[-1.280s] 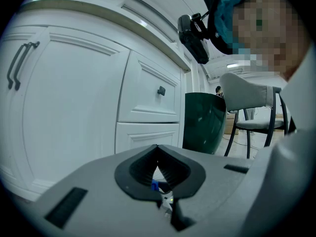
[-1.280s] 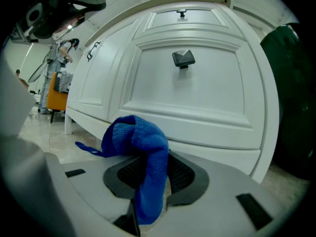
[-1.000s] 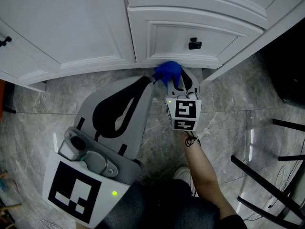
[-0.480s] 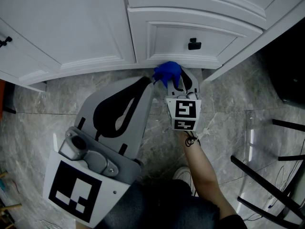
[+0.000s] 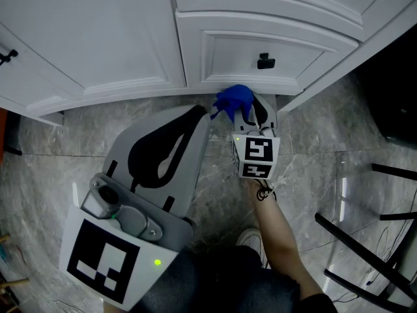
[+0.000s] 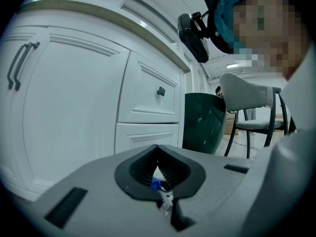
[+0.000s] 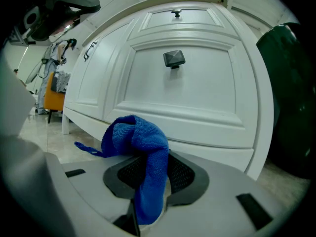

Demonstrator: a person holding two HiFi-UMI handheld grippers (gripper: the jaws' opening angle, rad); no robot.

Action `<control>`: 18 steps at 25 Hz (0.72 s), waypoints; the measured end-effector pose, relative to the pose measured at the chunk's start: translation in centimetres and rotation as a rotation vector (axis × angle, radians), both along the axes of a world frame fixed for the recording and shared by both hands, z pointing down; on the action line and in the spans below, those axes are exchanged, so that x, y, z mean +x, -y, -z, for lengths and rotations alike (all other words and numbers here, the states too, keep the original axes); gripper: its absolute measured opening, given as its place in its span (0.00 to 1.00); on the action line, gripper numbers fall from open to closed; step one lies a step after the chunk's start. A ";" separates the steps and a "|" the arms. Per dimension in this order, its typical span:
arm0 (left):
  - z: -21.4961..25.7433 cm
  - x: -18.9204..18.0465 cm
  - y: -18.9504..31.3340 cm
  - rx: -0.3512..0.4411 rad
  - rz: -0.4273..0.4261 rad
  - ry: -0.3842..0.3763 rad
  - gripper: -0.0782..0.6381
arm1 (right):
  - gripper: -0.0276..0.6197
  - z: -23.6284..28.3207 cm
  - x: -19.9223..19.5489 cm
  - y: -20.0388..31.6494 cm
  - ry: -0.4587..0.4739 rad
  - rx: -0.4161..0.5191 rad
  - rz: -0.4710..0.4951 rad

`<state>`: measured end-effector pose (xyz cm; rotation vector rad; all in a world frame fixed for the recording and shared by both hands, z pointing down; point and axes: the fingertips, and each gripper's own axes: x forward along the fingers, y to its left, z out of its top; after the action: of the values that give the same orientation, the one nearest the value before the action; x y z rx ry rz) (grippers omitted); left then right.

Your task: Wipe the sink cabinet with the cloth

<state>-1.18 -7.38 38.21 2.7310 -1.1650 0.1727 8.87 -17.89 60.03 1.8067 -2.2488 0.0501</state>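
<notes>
We hold the right gripper (image 5: 251, 113) low at the foot of the white cabinet (image 5: 98, 38), its fingers (image 7: 181, 174) clamped on the blue cloth (image 7: 140, 147). The cloth bunches up above them, just under the drawer with the black knob (image 7: 174, 59) and close to the cabinet's bottom rail; we cannot tell whether it touches. Our left gripper (image 5: 199, 116) hovers just beside it over the marble floor (image 5: 58, 135), fingers together at the tips with nothing between them.
</notes>
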 end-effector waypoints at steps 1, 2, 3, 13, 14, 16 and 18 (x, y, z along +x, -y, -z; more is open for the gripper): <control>0.0 0.0 0.0 0.001 -0.001 0.000 0.11 | 0.22 0.0 0.2 0.0 0.001 0.000 -0.004; 0.1 0.0 -0.1 0.001 -0.001 -0.001 0.11 | 0.22 0.0 0.4 0.0 0.001 0.000 -0.008; 0.1 0.0 -0.1 0.002 -0.001 0.000 0.11 | 0.22 0.0 0.5 0.0 0.002 0.000 -0.013; 0.3 0.1 -0.3 0.009 0.000 0.000 0.11 | 0.22 0.0 2.5 -0.2 0.004 0.001 -0.058; 0.3 0.1 -0.3 0.009 0.000 0.000 0.11 | 0.22 0.0 2.6 -0.2 0.003 0.002 -0.062; 0.3 0.1 -0.3 0.010 0.000 0.002 0.11 | 0.22 0.0 3.0 -0.2 0.004 0.002 -0.070; 0.4 0.1 -0.3 0.011 0.000 0.003 0.11 | 0.22 0.0 3.4 -0.2 0.006 0.000 -0.080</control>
<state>-1.06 -7.07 37.86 2.7408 -1.1706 0.1708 12.29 -17.68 60.05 1.8984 -2.1794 0.0703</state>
